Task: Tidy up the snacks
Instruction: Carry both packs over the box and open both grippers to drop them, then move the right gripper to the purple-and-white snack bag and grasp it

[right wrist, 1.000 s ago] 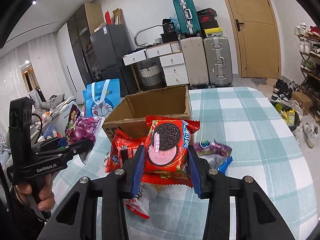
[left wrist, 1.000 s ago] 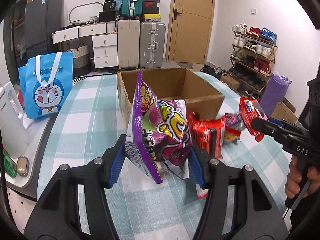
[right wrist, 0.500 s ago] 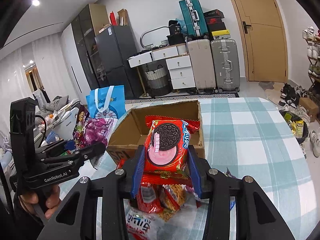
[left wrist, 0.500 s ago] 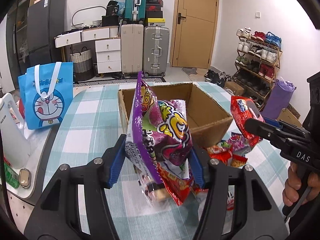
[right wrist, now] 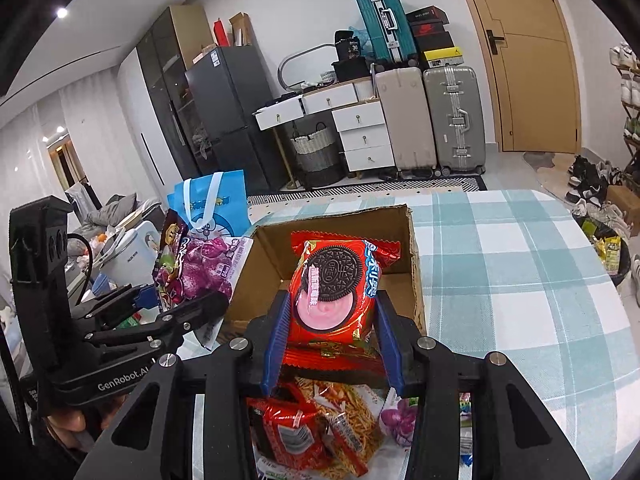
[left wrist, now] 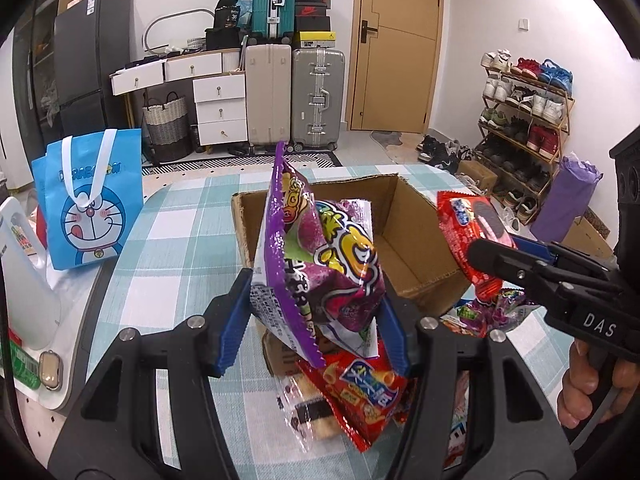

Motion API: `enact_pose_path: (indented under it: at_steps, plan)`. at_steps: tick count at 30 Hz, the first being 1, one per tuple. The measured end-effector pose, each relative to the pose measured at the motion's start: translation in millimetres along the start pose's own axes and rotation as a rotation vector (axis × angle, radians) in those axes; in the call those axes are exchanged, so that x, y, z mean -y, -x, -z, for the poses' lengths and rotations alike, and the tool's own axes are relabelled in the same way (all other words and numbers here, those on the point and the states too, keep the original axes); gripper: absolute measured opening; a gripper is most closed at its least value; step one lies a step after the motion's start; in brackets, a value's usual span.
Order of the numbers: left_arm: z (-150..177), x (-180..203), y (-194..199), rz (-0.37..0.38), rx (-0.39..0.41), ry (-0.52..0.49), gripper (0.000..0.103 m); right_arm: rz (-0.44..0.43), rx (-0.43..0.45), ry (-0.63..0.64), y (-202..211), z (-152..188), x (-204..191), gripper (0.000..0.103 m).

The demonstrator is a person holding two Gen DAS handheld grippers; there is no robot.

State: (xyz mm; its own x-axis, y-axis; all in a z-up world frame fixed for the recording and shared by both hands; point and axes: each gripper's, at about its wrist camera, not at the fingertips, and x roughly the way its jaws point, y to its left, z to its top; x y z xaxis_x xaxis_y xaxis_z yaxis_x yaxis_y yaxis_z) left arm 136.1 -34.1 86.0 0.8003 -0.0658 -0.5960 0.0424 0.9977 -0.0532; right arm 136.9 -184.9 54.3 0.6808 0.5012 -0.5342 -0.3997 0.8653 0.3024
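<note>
My left gripper is shut on a purple snack bag, held upright over the near edge of an open cardboard box. The red cookie pack with a dark cookie printed on it is pinched by my right gripper, just above the box front wall. Each gripper shows in the other's view: the right one with its red pack beside the box, the left one with the purple bag left of it. Several loose snack packets lie on the table below both grippers.
The table wears a teal and white checked cloth. A blue cartoon tote bag and a white kettle stand at the left. Suitcases, drawers and a shoe rack line the room behind. A hand grips the right tool.
Both grippers have travelled forward with their packs toward the box, which now looms larger and closer. The loose snack pile has slid under the fingers. Neither grip changed.
</note>
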Motion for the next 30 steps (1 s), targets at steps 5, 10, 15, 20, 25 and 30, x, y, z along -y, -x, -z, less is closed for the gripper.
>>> enact_pose_path:
  at_steps: [5,10,15,20,25,30]
  plan:
    - [-5.4,5.8,-18.2,-0.009,-0.018,-0.014,0.055,0.013,-0.010,-0.024,-10.7,-3.2,3.8,0.041]
    - [-7.2,7.1,-33.9,-0.010,-0.033,-0.019,0.055,0.029,-0.023,-0.027,-20.2,-7.2,3.0,0.041]
    - [-8.7,1.9,-44.4,-0.003,-0.045,-0.013,0.055,0.031,-0.038,-0.017,-24.8,-9.0,-1.0,0.044]
    - [-7.4,-5.5,-43.4,-0.004,-0.048,-0.015,0.061,0.049,-0.009,0.013,-11.3,-7.2,-5.2,0.059]
    - [-2.2,-14.1,-26.3,-0.001,-0.018,-0.003,0.083,0.076,0.017,0.002,6.5,-2.9,-0.4,0.096]
    - [7.0,-21.7,-13.9,0.022,-0.032,0.025,0.086,0.093,0.006,0.002,21.9,4.1,3.5,0.102]
